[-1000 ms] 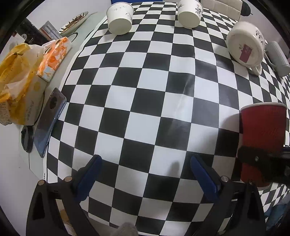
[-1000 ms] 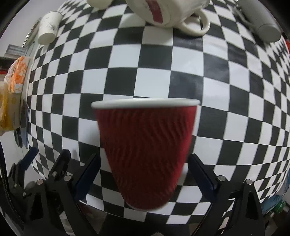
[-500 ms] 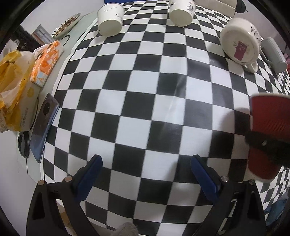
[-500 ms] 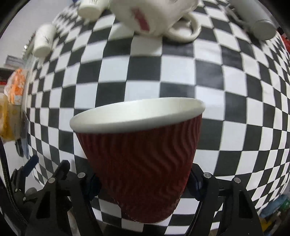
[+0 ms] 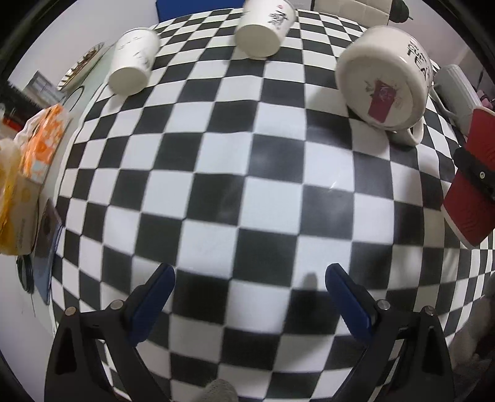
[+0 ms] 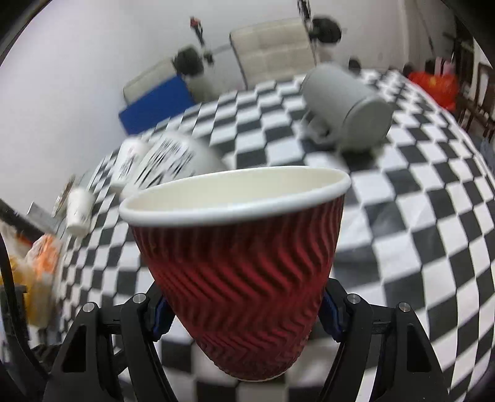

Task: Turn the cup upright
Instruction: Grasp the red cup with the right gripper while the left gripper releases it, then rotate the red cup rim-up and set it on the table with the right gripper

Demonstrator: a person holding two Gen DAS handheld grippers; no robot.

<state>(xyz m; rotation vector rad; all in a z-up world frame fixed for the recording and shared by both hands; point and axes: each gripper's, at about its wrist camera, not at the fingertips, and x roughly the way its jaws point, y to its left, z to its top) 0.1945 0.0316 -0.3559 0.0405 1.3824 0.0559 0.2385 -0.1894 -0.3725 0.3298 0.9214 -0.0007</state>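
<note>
My right gripper (image 6: 244, 312) is shut on a red ribbed paper cup (image 6: 241, 278) with a white rim, gripping its lower sides. The cup is held off the checkered table, mouth tilted up and away from the camera. In the left wrist view the same cup (image 5: 470, 185) shows at the far right edge with a black finger across it. My left gripper (image 5: 247, 297) is open and empty, hovering above the checkered cloth (image 5: 247, 201).
A large white mug (image 5: 383, 80) lies on its side, as do two white paper cups (image 5: 133, 62) (image 5: 266, 27) and a grey mug (image 6: 349, 108). Orange and yellow bags (image 5: 40, 142) and a phone (image 5: 46, 250) sit at the table's left edge.
My right gripper closed on the red cup, lifted it and tilted upward so the room behind shows. My left gripper moved forward toward the white mug.
</note>
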